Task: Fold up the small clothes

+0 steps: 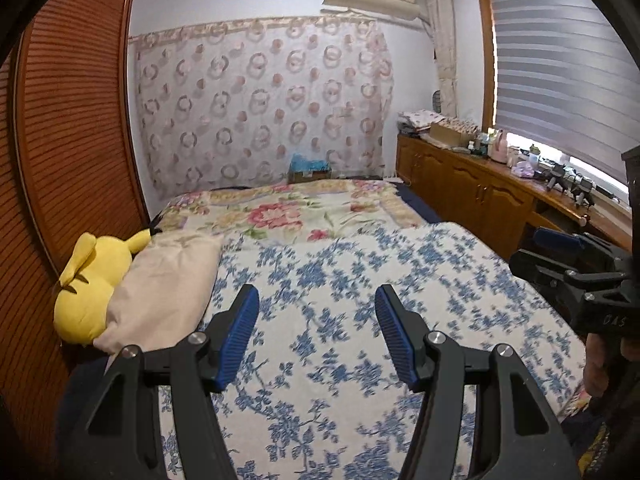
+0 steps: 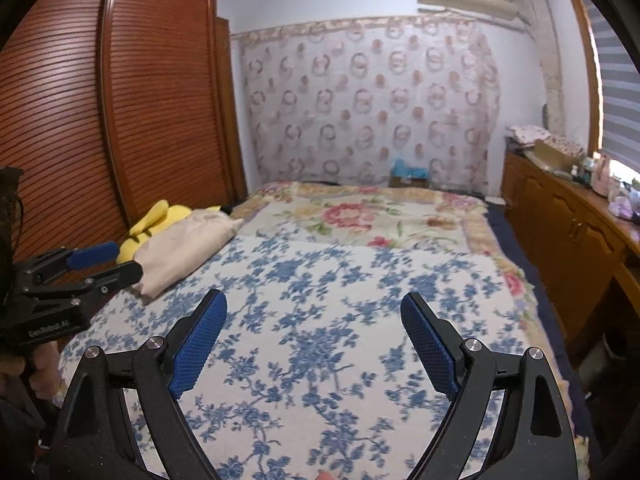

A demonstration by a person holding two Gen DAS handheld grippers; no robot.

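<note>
**Both jaws open over bare cover; only cloth lies to the left**

I hold 2 grippers above the near end of the bed, both facing its far end. The left gripper [image 1: 317, 300] has its jaws spread wide with nothing between them, and so does the right gripper [image 2: 314, 304].

Directly under both is only the blue-flowered cover [image 1: 360, 264]; I see no garment spread on it. The 1 candidate is a cream cloth bundle [image 1: 160, 280] at the bed's left edge, touching a yellow plush toy [image 1: 88, 280]. I cannot tell whether it is clothing or a pillow.

It lies ahead and to the left of both jaws, clearly nearer the left gripper. Its long axis runs along the left edge, slanting inward toward the far end.

This fits clothes waiting to be laid out, or clothes already folded and set aside.
</note>
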